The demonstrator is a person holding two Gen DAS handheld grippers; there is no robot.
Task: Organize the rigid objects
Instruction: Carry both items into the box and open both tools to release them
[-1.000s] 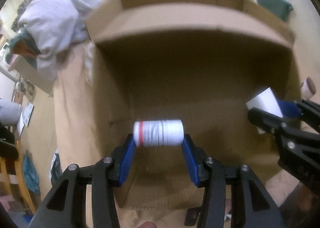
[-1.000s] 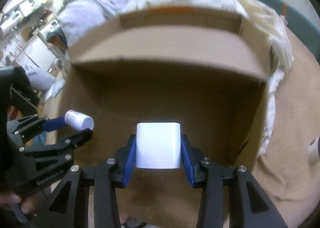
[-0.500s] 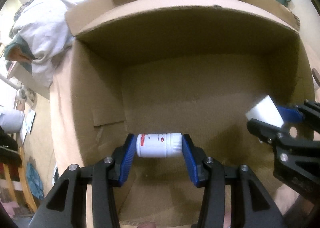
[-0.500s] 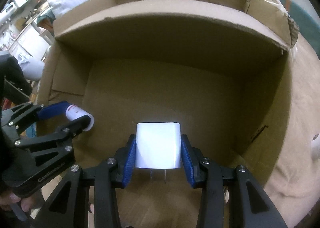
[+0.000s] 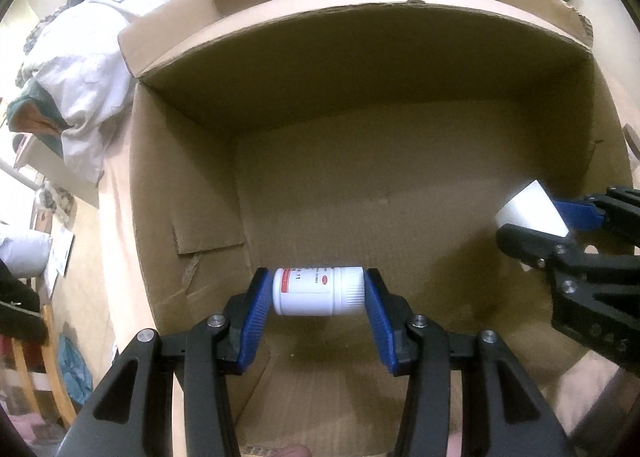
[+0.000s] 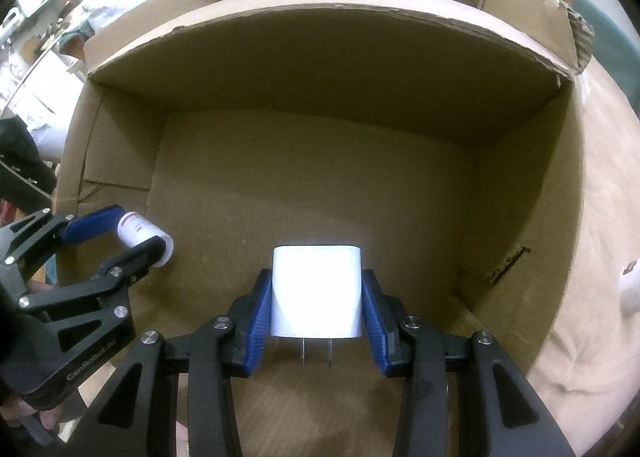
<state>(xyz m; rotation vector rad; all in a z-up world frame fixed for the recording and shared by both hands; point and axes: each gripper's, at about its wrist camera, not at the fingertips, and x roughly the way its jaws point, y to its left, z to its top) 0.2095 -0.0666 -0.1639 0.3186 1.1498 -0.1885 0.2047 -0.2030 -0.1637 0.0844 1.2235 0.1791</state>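
My left gripper (image 5: 318,291) is shut on a white pill bottle (image 5: 318,291) with a red-edged label, held sideways inside an open cardboard box (image 5: 360,69). My right gripper (image 6: 317,293) is shut on a white plug adapter (image 6: 317,291) with two metal prongs pointing back at me, also held inside the box (image 6: 320,69). The bottle shows at the left of the right wrist view (image 6: 146,235). The adapter shows at the right of the left wrist view (image 5: 530,211). Both are held above the bare box floor.
A pile of white and grey clothes (image 5: 76,69) lies left of the box on a tan cover (image 6: 600,257). A small white object (image 6: 630,285) lies on the cover right of the box. A wooden chair (image 5: 48,369) stands at the lower left.
Both grippers have moved forward and down into the box with their objects. The box walls now fill both views.
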